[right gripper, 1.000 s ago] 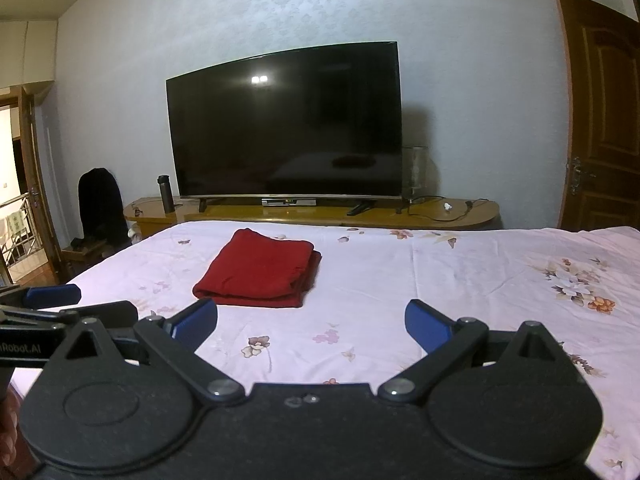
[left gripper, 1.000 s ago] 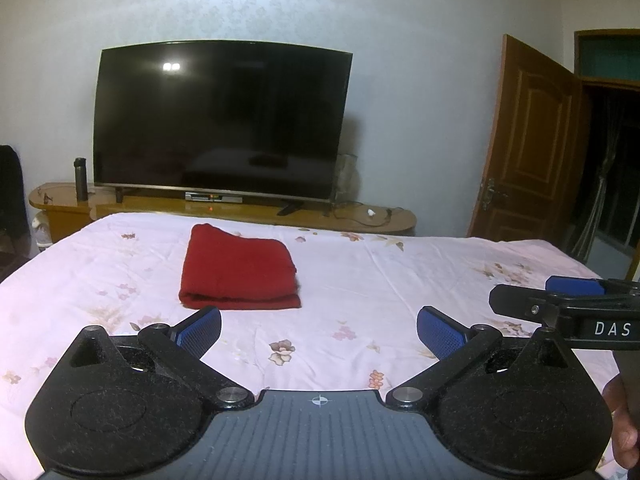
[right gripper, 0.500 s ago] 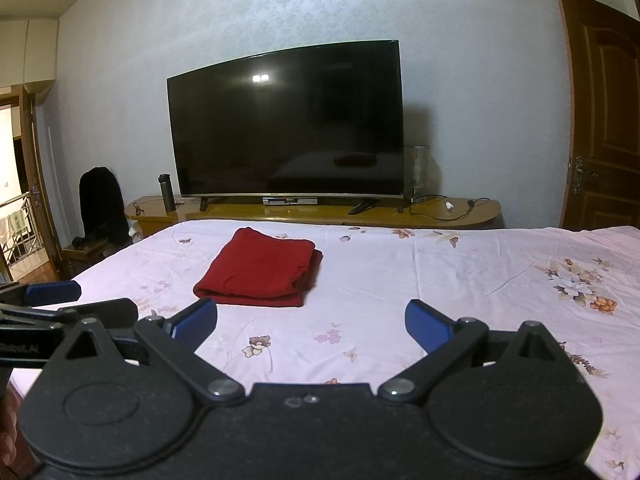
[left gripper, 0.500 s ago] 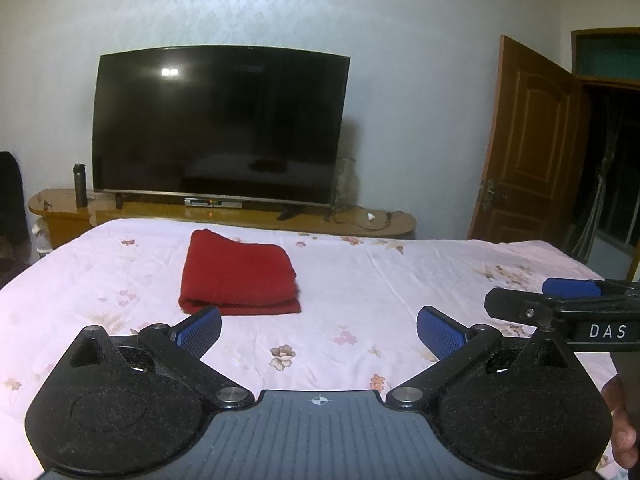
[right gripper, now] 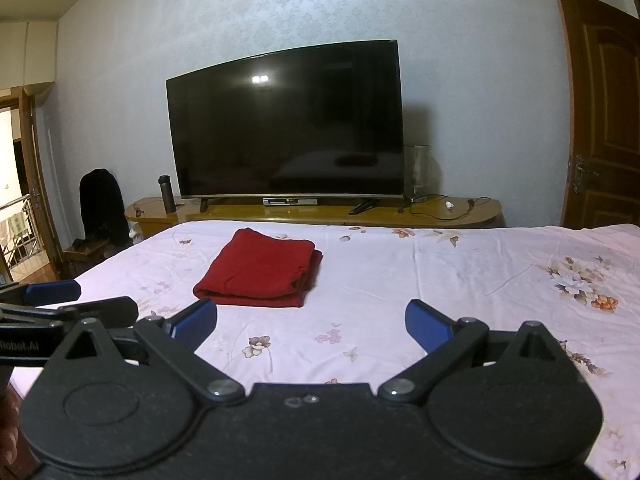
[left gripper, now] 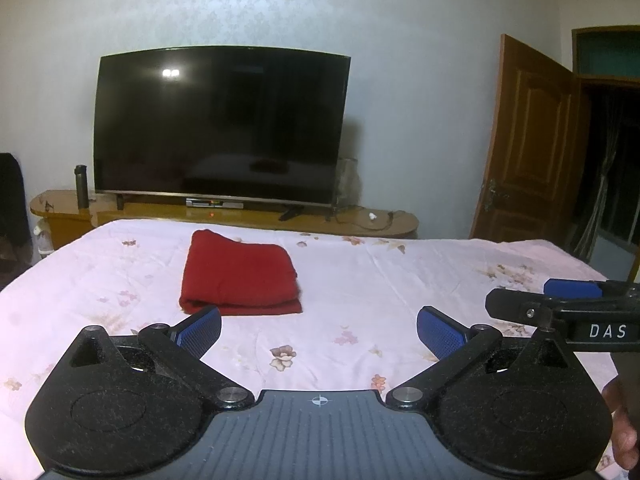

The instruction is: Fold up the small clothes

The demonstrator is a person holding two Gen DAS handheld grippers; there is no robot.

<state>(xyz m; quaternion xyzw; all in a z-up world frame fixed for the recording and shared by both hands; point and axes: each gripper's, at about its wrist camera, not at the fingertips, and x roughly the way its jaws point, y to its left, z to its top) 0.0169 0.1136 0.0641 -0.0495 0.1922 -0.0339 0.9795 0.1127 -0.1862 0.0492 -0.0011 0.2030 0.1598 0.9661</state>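
Both claws are seen held above a bed, and nothing is gripped: the left gripper (left gripper: pixel 318 330) is shown with its blue pads spread wide apart, and the right gripper (right gripper: pixel 311 326) is likewise held wide apart and empty. A red garment (left gripper: pixel 240 276), already folded into a thick, neat rectangle, is laid flat on the pink floral bedsheet (left gripper: pixel 380 280). Relative to the garment, the left claw is placed just on its near side, one blue pad almost overlapping the near folded edge in that view; the right claw is placed nearer the viewer and off to the garment's right. Beyond the garment, a wooden stand (right gripper: pixel 320 212) is seen bearing a large dark television (right gripper: pixel 286 120). The fold is judged to be essentially finished. If the garment were nudged or pinched again by a pad, the stacked layers could be dragged askew or the loose sheet rucked up beneath it, and the fold undone.
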